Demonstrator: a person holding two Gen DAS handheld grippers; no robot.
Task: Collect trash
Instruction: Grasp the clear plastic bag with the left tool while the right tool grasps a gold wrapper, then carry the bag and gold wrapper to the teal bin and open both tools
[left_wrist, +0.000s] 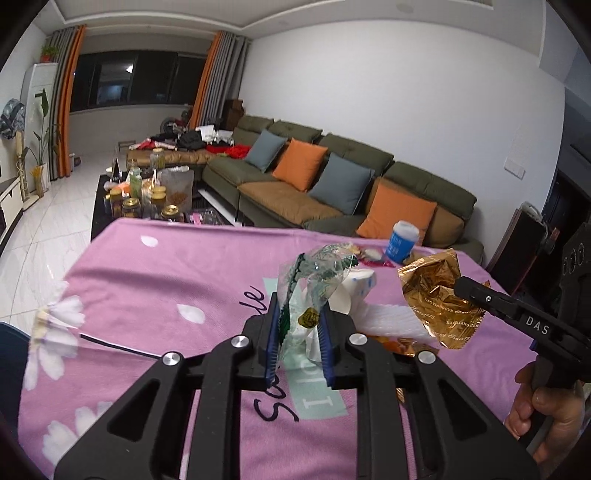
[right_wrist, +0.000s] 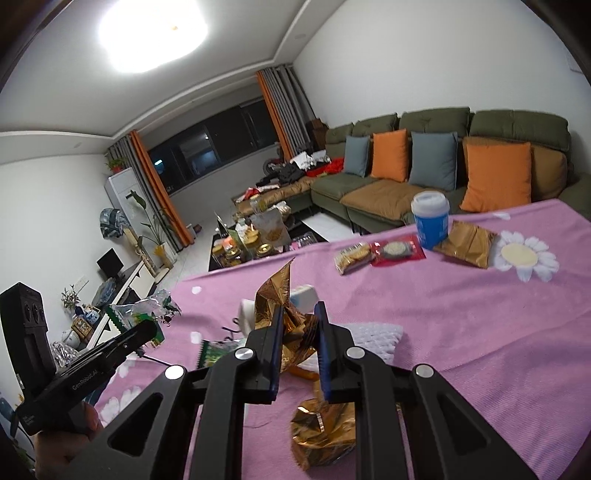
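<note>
Over pink tablecloth (left_wrist: 155, 280) | your left gripper (left_wrist: 298, 343) clamps one clear wrapper (left_wrist: 314, 280) | your right gripper (right_wrist: 298, 350) clamps one gold wrapper (right_wrist: 280, 306) | one blue cup (right_wrist: 430, 219) far right | living room, one sofa (right_wrist: 436, 155)

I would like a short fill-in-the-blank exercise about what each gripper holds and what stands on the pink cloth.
The left gripper is shut on a clear green-printed plastic wrapper, held ____ the pink floral tablecloth.
The right gripper is shut on a crumpled ____ foil wrapper.
The white-lidded paper cup has a ____ body.

Missing words: above; gold; blue
</note>
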